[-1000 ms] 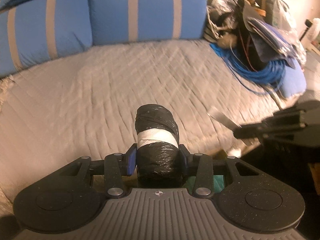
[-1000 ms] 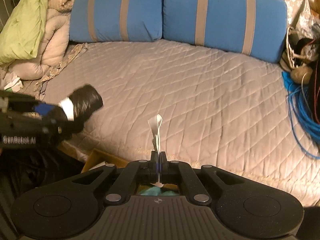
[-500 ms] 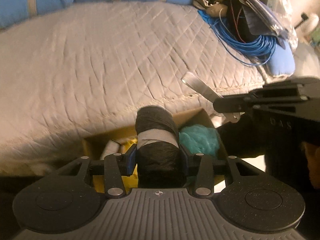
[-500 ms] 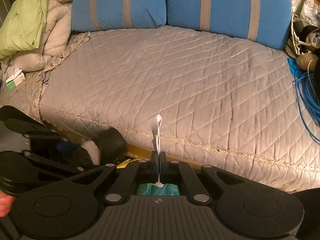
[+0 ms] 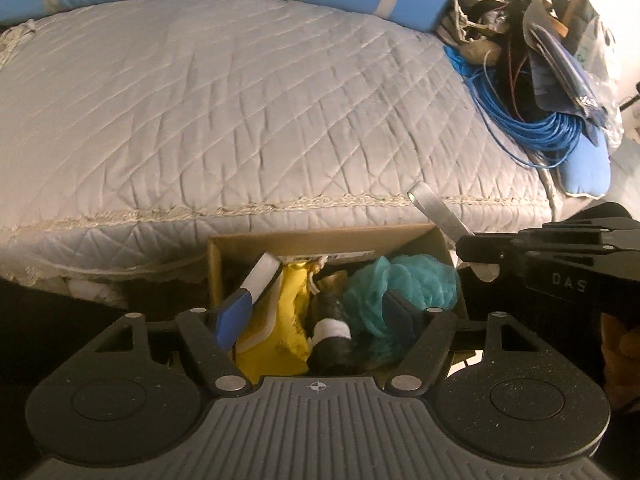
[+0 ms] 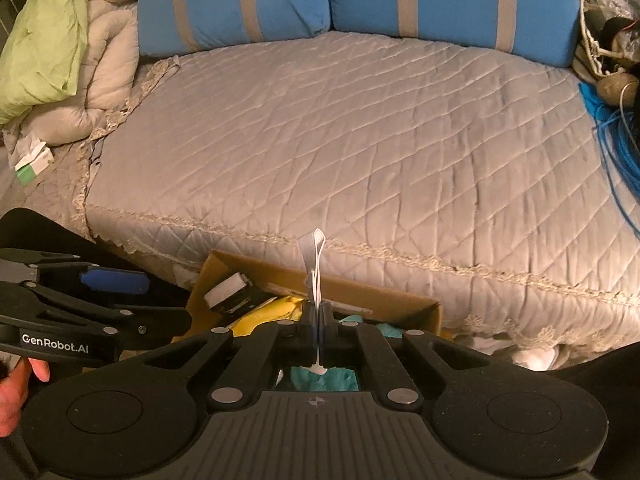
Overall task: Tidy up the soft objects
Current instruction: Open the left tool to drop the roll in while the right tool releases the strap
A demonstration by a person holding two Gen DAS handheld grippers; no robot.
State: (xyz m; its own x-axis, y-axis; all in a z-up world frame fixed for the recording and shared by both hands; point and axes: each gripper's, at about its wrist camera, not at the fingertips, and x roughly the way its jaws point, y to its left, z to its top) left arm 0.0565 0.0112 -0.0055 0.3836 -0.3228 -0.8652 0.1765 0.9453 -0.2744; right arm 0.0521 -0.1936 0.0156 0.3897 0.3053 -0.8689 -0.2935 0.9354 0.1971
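Observation:
A cardboard box (image 5: pixel 320 240) stands at the foot of the bed. In it lie a black roll with a white band (image 5: pixel 332 334), a teal mesh pouf (image 5: pixel 404 284) and yellow cloth (image 5: pixel 290 312). My left gripper (image 5: pixel 316 312) is open and empty just above the box, the roll below it. My right gripper (image 6: pixel 318 312) is shut on a thin grey-white strip (image 6: pixel 314 256) that stands up over the box's far wall (image 6: pixel 360 292). The right gripper also shows in the left wrist view (image 5: pixel 480 250).
A grey quilted bed (image 6: pixel 360 140) with two blue striped cushions (image 6: pixel 440 0) lies beyond the box. A blue cable coil (image 5: pixel 528 120) and a pile of bags sit at its right end. Green and beige bedding (image 6: pixel 48 40) is heaped at the left.
My left gripper came down over the box, opened and let go of the black roll, which now lies in the box. My right gripper still holds the strip.

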